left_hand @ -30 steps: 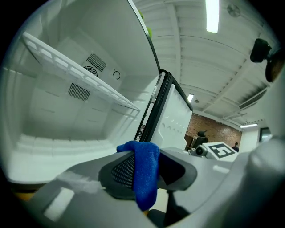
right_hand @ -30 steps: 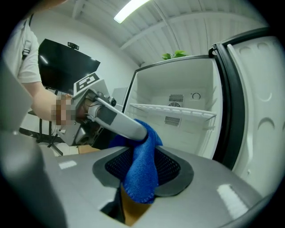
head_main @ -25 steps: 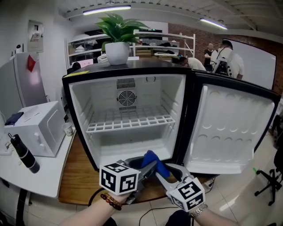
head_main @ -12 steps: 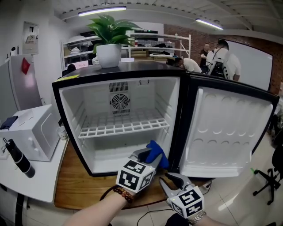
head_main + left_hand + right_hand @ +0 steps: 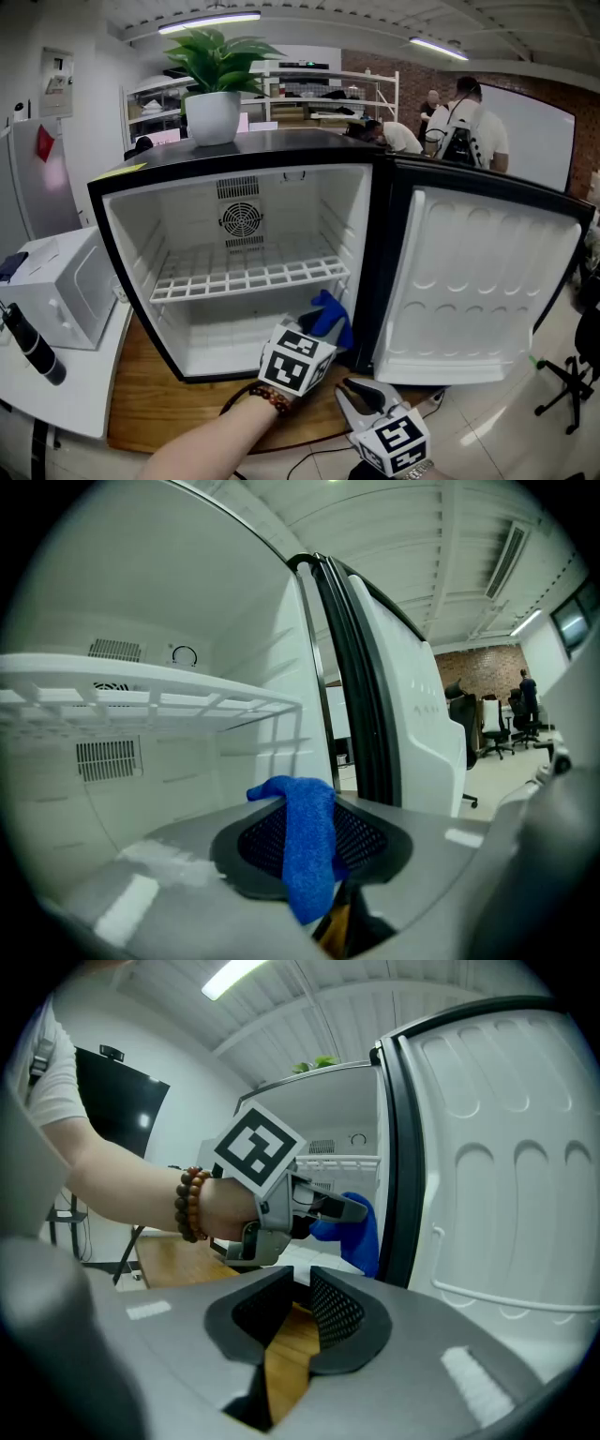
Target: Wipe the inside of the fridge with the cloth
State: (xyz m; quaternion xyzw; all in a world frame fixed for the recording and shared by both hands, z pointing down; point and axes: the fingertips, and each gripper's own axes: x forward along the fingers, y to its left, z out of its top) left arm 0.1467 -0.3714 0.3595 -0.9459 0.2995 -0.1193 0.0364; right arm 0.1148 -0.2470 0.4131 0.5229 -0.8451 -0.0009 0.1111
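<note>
Cloth (image 5: 305, 841): blue, fuzzy nap, soft, matt.
Fridge (image 5: 131, 244): liner of white plastic, smooth, slight sheen; outer casing black, glossy, catching ceiling lights.
Shelf (image 5: 248, 277): white-coated rack, smooth.
Door (image 5: 469, 272) inner face: moulded white plastic, satin.
Board (image 5: 141, 394) under fridge: wood, visible grain, low sheen.
Left gripper (image 5: 319, 328), right gripper (image 5: 349, 386): grey plastic bodies, mostly matt, faint highlights.
Pads (image 5: 339, 1309): black, rubbery look, fine dimpled mesh.
Marker cube (image 5: 295, 361): flat matt black-and-white print.
Bracelet (image 5: 190, 1206): brown beads, polished.
Pot (image 5: 211, 117): white, smooth, glossy.
</note>
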